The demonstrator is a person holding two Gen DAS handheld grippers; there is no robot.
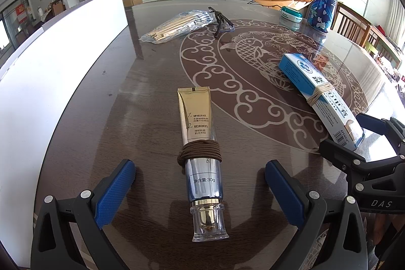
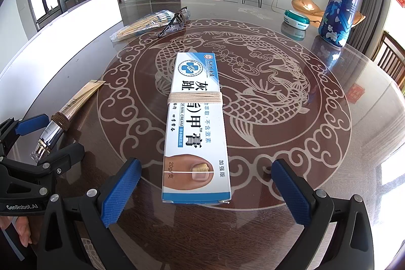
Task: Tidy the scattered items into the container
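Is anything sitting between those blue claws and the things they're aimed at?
Nothing visible. The left gripper is open with the gold tube lying between its fingers; the right gripper is open around the near end of the nail cream box.

Gold-and-silver tube [image 1: 201,143], blue-white box [image 2: 196,128], brown table [image 2: 291,224] with pale fish pattern.

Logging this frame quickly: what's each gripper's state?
Left gripper: open, empty, straddling the gold-and-silver cream tube.
Right gripper: open, empty, straddling the blue-and-white nail cream box.
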